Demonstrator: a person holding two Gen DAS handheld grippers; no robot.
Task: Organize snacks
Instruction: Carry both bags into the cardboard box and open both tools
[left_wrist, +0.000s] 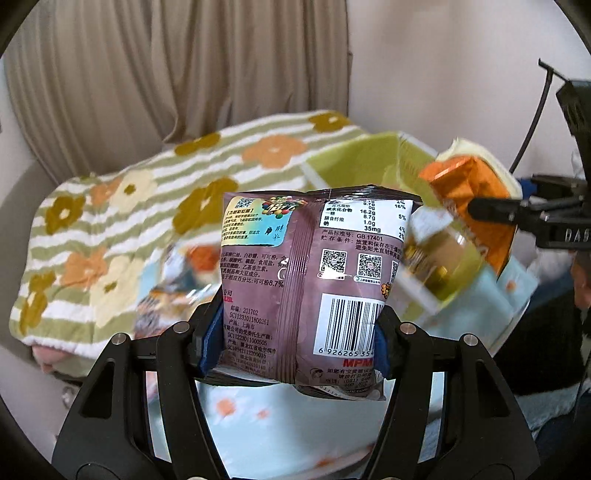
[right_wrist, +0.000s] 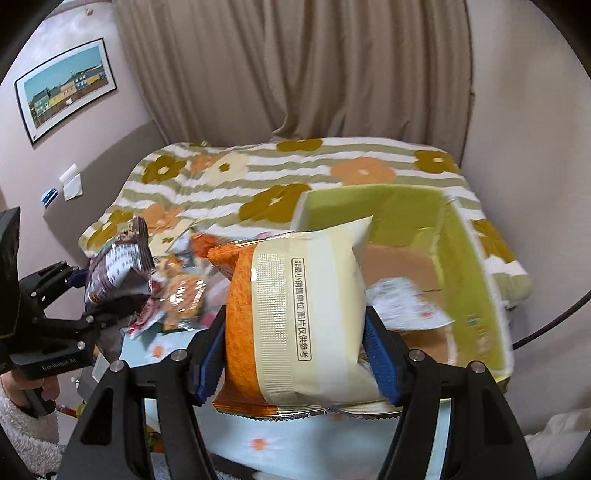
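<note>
Right wrist, green box (right_wrist: 472, 258) rim beside packet (right_wrist: 306, 314)

The left gripper (left_wrist: 295, 343) is holding a snack packet (left_wrist: 314, 280) upright between its fingers, above the near end of the bed (left_wrist: 110, 206), while the right gripper (right_wrist: 295, 354) is holding a second, larger snack bag (right_wrist: 306, 314) in the same way to its right. Between and behind the two held packets, a loose pile of snacks (right_wrist: 181, 291) is lying on the bedcover. To the right of that pile, an open box (right_wrist: 406, 210) is sitting on the bed, with the curtain (right_wrist: 295, 74) hanging behind everything.
</note>
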